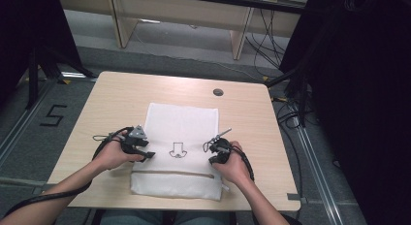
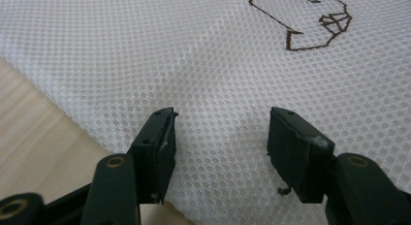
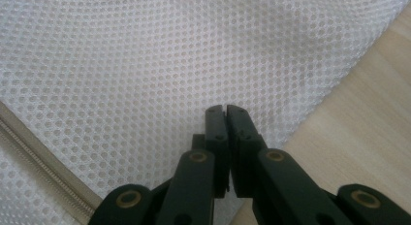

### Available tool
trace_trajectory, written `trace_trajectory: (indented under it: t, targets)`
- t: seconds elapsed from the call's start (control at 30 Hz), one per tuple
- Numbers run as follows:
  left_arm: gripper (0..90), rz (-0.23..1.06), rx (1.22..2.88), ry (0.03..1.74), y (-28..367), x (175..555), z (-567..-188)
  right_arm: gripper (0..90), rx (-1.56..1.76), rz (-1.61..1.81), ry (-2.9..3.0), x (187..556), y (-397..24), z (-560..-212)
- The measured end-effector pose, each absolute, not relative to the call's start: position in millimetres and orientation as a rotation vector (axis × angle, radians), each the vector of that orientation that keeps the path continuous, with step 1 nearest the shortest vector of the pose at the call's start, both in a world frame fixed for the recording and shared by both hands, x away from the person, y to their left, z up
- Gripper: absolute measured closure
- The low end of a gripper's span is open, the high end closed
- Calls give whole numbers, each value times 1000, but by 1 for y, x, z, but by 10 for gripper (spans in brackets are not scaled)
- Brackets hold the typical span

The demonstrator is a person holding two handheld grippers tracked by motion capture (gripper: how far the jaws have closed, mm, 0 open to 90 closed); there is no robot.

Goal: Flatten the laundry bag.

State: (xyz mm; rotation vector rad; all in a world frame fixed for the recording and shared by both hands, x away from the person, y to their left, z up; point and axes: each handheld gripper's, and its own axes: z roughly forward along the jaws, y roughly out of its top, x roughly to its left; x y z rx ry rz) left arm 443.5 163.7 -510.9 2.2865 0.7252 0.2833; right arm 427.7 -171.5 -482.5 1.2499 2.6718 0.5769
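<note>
mesh bag (image 1: 181, 133) on table (image 1: 111, 99) | grommet (image 1: 218, 92) far edge | zip (image 1: 172, 173) near

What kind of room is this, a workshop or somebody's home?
Most likely a lab or recording studio, not a home: black curtains flank the wooden table, loose cables trail over the grey floor, and a taped "5" marks the station.
</note>
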Motion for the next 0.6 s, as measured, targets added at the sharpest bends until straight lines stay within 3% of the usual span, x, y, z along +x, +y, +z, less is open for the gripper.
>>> trace_trajectory:
  t: [0.13,0.23,0.6]
  targets:
    - [440,279,2241,741,165,441,-509,873,1253,583,2661,427,-171,-483]
    - [442,302,2208,729,166,438,-503,782,1291,604,2634,425,-173,-481]
    - [426,289,2099,745,176,417,-480,691,1316,813,2507,413,-201,-460]
